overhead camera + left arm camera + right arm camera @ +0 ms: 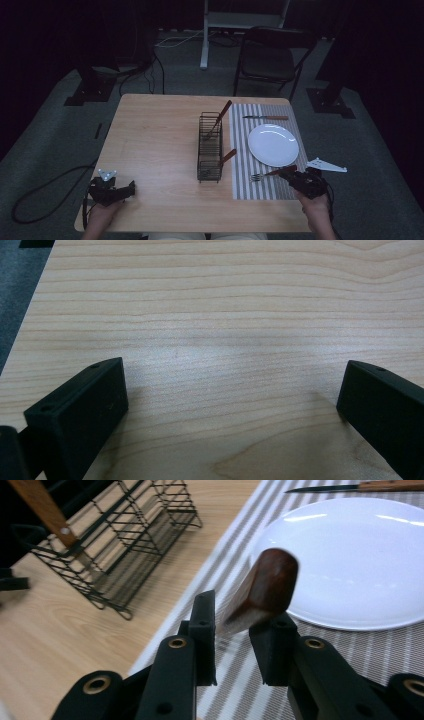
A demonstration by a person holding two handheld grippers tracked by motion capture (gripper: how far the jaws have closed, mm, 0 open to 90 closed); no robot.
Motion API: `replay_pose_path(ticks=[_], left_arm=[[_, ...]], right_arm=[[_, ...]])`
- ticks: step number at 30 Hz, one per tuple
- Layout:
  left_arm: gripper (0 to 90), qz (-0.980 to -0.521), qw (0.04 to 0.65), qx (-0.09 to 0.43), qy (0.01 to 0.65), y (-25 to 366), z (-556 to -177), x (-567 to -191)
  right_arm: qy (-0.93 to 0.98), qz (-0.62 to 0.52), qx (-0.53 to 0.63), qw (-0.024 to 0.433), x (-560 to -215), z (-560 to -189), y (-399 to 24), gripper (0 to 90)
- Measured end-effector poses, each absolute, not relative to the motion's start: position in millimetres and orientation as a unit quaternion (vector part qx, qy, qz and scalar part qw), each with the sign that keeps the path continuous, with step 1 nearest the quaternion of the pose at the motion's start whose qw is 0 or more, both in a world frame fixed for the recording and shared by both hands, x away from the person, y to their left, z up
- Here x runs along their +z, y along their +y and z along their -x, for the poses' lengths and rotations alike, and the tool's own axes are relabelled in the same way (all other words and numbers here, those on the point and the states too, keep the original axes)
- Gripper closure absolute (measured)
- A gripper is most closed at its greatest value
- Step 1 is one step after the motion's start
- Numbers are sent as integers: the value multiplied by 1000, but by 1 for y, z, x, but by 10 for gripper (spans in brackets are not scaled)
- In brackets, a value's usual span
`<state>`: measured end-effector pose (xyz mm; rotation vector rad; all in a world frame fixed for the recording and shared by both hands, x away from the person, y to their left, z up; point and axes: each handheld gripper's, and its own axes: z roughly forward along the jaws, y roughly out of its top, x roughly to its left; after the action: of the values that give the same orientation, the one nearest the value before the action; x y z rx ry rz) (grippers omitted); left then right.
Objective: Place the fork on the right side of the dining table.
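Because its dark wooden handle sits between the right gripper's (234,630) jaws, the fork (270,173) looks held by its butt end, its tines lying on the striped placemat (242,150) in the lower right of the high view, just below the white plate (273,145). It should be light and stiff, but the smooth rounded handle could pivot in so narrow a grip; a hold nearer the middle would likely steady it. To its left stands the wire caddy (210,147); a knife (266,117) lies above the plate. At lower left, the left gripper (232,405) rests with jaws wide apart over bare table (225,300).
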<state>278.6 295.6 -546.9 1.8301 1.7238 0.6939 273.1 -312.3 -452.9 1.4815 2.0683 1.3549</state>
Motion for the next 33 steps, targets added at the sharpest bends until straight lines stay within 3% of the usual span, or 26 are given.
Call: replay_pose_path(ticks=[14, 21, 33], left_arm=[[3, -677, 264, 257, 638, 296, -279, -547], [3, -677, 264, 257, 638, 296, -279, -547], [3, -676, 263, 256, 638, 296, -278, -547]], right_arm=[[711, -520, 449, 149, -483, -280, -337, 616], [714, -527, 446, 117, -507, -286, -353, 555], [713, -558, 410, 112, -536, -288, -367, 529]])
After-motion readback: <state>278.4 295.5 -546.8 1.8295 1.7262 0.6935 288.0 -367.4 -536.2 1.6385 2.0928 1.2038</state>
